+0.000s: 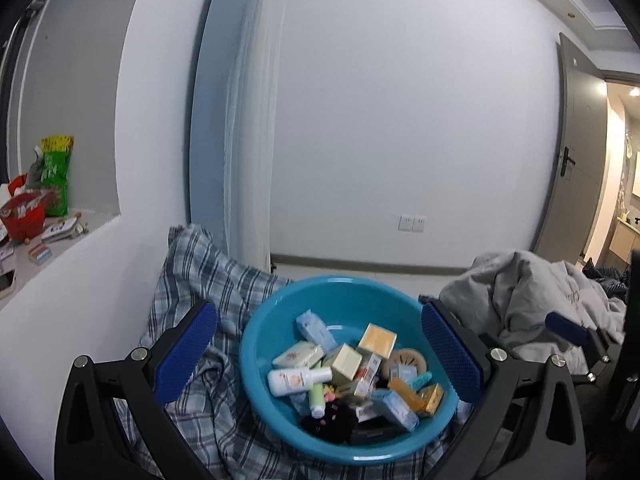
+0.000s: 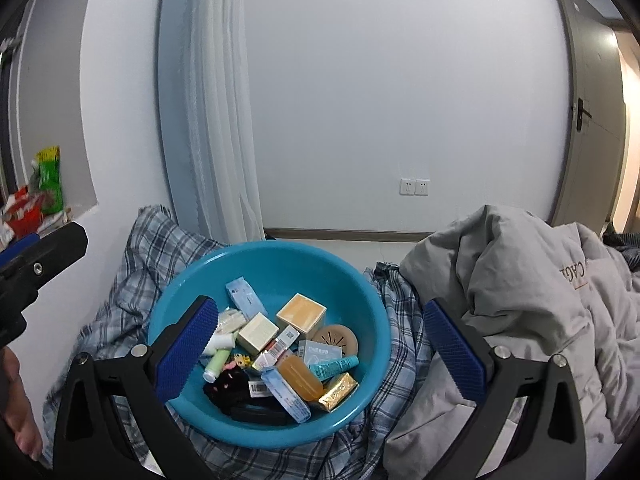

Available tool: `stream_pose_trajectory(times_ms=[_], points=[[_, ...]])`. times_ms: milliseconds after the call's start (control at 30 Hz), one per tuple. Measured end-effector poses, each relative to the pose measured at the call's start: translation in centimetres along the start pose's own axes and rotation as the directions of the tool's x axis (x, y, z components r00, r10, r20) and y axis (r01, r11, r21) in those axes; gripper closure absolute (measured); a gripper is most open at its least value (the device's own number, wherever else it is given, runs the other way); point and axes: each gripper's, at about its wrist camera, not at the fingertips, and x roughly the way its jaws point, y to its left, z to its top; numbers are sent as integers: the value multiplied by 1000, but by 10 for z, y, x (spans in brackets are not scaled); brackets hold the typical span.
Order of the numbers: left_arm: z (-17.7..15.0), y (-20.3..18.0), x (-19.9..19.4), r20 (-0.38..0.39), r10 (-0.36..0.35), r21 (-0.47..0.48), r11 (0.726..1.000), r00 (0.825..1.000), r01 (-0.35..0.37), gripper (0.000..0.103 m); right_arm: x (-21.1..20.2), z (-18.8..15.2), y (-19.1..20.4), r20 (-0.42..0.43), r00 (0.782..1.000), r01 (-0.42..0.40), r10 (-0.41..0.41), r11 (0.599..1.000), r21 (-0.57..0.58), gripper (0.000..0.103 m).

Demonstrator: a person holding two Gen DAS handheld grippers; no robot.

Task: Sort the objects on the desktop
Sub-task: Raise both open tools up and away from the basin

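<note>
A blue plastic basin (image 1: 260,322) (image 2: 176,292) rests on a plaid cloth and holds several small items: boxes, tubes, a white bottle (image 1: 298,380), an orange soap bar (image 2: 300,378), a round tan disc (image 2: 335,338) and a black soft item (image 2: 228,388). My left gripper (image 1: 320,352) is open, its blue pads either side of the basin. My right gripper (image 2: 320,352) is open too, the left pad over the basin's left part and the right pad past its right rim. Neither holds anything.
Plaid bedding (image 1: 192,280) lies under the basin and a grey quilt (image 2: 520,280) is heaped to the right. A ledge at left carries a red basket (image 1: 22,216) and a green bag (image 1: 56,176). The other gripper (image 2: 36,264) and a hand (image 2: 16,412) show at left.
</note>
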Motion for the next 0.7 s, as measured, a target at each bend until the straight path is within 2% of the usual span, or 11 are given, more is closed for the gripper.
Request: stream_pose_trajectory(times_ms=[367, 500, 600, 700], points=[[-10, 1, 12, -57, -11, 8, 1000, 998, 11, 0, -2, -10, 15, -29, 999, -33, 33, 999, -20, 0], [-23, -2, 15, -84, 17, 40, 999, 996, -13, 0, -2, -15, 19, -44, 998, -39, 38, 999, -24, 0], [-29, 1, 20, -116, -1, 25, 1000, 993, 4, 0, -1, -21, 22, -65, 997, -44, 42, 999, -27, 0], [-28, 0, 20, -112, 10, 32, 999, 994, -7, 0, 2, -27, 26, -77, 996, -49, 46, 998, -40, 0]])
